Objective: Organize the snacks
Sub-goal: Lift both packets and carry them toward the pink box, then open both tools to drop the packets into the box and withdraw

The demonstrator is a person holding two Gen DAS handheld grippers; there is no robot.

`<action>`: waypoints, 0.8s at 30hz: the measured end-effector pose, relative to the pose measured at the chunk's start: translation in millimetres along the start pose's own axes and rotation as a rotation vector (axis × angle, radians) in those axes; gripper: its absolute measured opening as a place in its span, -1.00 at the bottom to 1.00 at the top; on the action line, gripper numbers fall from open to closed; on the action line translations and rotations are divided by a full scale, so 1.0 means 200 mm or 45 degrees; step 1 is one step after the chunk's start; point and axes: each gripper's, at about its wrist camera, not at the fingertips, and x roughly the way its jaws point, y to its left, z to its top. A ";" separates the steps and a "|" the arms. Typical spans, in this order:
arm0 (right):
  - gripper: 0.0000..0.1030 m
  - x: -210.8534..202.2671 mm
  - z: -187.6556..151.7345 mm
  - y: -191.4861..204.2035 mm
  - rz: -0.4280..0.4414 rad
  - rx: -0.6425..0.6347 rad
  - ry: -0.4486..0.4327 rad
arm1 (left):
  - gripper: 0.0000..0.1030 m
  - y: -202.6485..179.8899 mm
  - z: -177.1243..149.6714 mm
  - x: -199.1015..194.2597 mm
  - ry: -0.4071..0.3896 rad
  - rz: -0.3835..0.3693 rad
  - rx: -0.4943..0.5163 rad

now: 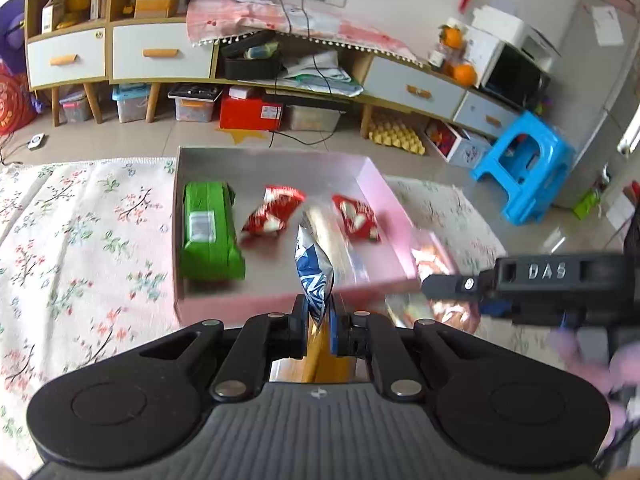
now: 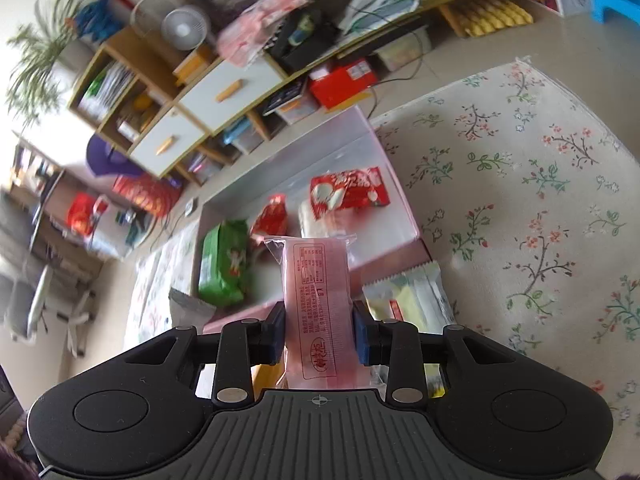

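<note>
With a blue packet [image 1: 314, 272] pinched in our left gripper [image 1: 319, 320] and a pink bar [image 2: 318, 304] clamped in the right [image 2: 319, 332], we carry both toward the pink box [image 1: 280, 304]; next, release inside.

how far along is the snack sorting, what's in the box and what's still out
Done: the pink box already holds a green pack and two red packs. In hand: the left tongs are shut on a blue and white wrapper, and the right tongs grip a pink packet. Left: both held snacks are not yet dropped in, and a yellowish packet lies on the cloth beside the box.
</note>
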 end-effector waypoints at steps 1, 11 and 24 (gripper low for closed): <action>-0.38 0.02 0.02 0.00 -0.008 0.006 -0.002 | -0.83 0.00 0.01 0.01 0.001 -0.004 -0.011; -0.38 0.19 0.15 0.01 -0.007 -0.005 -0.132 | -0.83 0.09 0.03 0.17 -0.004 -0.058 -0.094; -0.38 0.32 0.20 -0.07 -0.029 0.032 -0.132 | -0.82 0.12 0.03 0.30 0.038 -0.032 -0.156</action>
